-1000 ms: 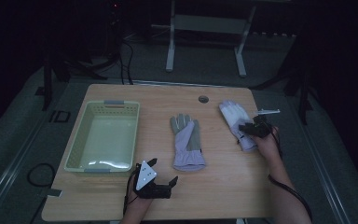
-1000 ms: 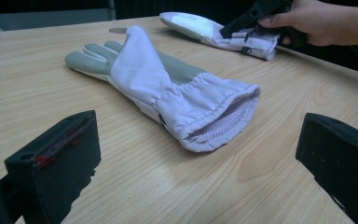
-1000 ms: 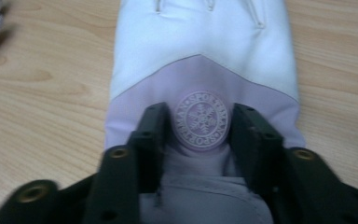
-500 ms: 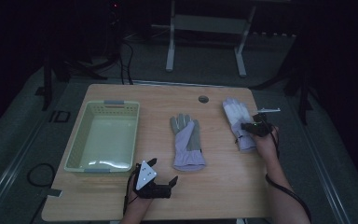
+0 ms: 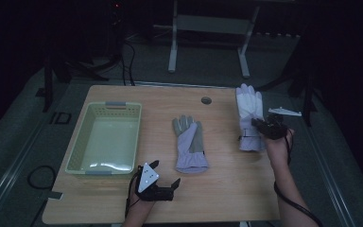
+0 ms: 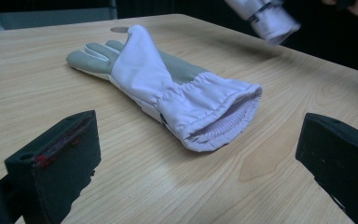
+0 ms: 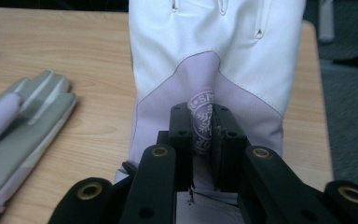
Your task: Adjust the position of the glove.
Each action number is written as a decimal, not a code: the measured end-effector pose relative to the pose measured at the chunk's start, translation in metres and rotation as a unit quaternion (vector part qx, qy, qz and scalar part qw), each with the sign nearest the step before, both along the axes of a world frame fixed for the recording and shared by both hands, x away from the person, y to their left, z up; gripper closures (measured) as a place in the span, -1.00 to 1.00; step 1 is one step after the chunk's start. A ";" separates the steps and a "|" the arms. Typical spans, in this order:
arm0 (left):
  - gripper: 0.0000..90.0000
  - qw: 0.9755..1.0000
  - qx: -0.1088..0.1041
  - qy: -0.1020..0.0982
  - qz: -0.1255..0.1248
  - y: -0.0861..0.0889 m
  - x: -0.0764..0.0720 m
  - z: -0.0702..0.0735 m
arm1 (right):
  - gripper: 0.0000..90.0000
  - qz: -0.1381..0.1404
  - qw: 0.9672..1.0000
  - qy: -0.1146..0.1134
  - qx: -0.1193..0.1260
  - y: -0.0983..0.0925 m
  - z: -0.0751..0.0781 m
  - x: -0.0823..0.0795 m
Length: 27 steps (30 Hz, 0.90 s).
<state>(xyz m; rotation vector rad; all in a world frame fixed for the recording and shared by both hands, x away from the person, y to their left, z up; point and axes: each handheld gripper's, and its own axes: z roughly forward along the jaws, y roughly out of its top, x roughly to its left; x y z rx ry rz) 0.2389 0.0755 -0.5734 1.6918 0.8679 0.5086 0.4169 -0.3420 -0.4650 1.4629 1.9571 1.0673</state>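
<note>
Since a second ago, the white glove (image 5: 249, 113) in our right hand-held gripper (image 5: 260, 124) has shifted slightly toward the far edge of the surface (image 5: 227, 184), while our left hand-held gripper (image 5: 163, 178) has stayed where it was. We see the right jaws pinched together on a fold of the white glove's lilac back, over its round printed badge (image 7: 202, 122); the glove's fingers stretch away from the gripper toward the far edge. To that gripper's left lies the second glove (image 5: 189, 144), grey palm up, flat on the surface and apart from the held one. Our left jaws stand wide apart and hold nothing, low by the near edge, with the second glove's cuff (image 6: 219, 119) just ahead of them. Beyond that gripper, to its left, sits the pale green basket (image 5: 78, 149).
</note>
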 end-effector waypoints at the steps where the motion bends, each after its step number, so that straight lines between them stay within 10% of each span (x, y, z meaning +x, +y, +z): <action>1: -1.00 1.000 0.000 0.000 0.000 0.000 0.000 0.000 | 0.80 0.001 1.000 -0.006 0.003 0.001 0.004 -0.006; 13: -1.00 1.000 0.000 -0.001 -0.002 0.000 0.000 0.000 | 0.79 -0.061 0.997 -0.041 0.039 0.005 0.032 -0.075; 27: -1.00 1.000 0.001 -0.004 -0.002 -0.001 0.000 0.000 | 0.77 -0.102 0.994 0.028 0.029 0.027 -0.037 -0.081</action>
